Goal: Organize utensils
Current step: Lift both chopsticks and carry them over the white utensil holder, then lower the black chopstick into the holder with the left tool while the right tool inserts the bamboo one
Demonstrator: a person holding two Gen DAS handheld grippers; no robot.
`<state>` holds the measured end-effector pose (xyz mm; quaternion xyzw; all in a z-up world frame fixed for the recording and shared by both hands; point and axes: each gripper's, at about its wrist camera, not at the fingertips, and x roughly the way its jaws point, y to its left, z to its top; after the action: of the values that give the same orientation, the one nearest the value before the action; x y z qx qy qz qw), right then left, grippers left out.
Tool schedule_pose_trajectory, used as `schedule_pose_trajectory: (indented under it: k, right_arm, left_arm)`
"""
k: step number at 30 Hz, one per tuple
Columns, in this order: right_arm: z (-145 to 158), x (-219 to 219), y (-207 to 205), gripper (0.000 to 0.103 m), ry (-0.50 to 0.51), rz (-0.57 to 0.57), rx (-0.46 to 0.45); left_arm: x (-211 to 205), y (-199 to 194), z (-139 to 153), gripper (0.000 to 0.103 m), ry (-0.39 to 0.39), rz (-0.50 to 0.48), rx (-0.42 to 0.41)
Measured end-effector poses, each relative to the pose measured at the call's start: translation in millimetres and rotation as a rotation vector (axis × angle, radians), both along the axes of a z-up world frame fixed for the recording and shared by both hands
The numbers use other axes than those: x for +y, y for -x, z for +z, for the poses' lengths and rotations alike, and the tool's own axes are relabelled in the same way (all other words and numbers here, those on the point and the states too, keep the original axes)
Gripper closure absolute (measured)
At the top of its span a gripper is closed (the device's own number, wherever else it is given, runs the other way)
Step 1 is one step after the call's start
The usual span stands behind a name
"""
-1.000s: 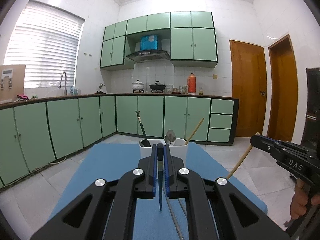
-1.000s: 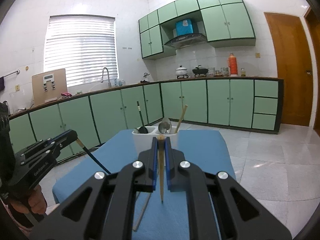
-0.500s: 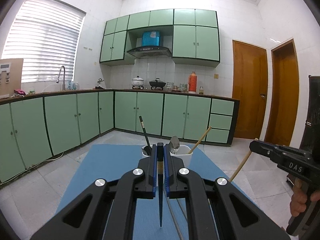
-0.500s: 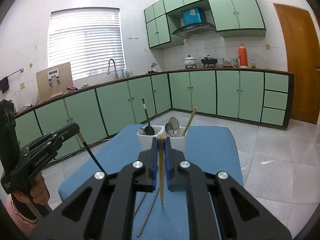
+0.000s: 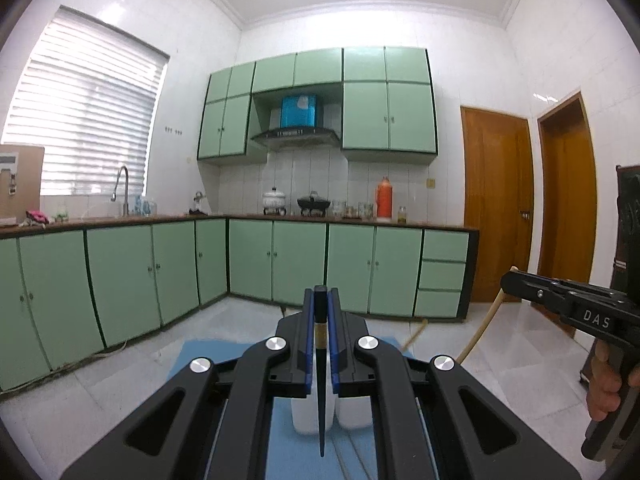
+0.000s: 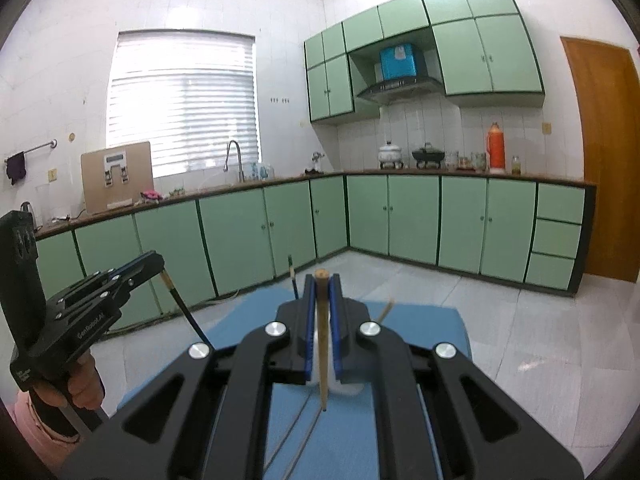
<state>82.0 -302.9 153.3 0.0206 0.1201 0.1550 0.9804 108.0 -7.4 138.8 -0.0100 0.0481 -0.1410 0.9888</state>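
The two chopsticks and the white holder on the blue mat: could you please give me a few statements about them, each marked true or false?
1. The left gripper is shut on a dark chopstick. True.
2. The right gripper has open jaws with nothing between them. False: it is shut on a light wooden chopstick.
3. Both held chopsticks hang with their tips pointing down. True.
4. The white holder stands on a red mat. False: it stands on a blue mat.
5. The wooden chopstick is already standing in the holder. False: it is clamped in the right gripper above the mat.
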Motion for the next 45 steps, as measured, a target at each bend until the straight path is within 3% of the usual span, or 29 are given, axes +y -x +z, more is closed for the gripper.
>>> schedule_pose_trajectory:
  k: [8, 16, 30, 45]
  right_arm:
    - [39.7, -7.0, -41.1, 0.097, -0.014, -0.022, -0.057]
    - [34.4, -4.7, -98.8, 0.097, -0.009, -0.051, -0.031]
    - [-32.6, 12.0, -165.6, 0.097, 0.024, -0.063, 0.086]
    - [-87.0, 23.1, -185.6, 0.097, 0.011, -0.059, 0.171]
  left_arm:
    - [-11.8, -30.5, 40.8, 0.097, 0.025, 0.025, -0.104]
    - [-26.4, -87.4, 45.3, 0.097, 0.051, 0.025, -0.108]
    - [-47.9, -183.2, -18.6, 0.097, 0.016, 0.048, 0.018]
    - [-46.3, -200.3, -70.5, 0.096, -0.017, 0.050, 0.108]
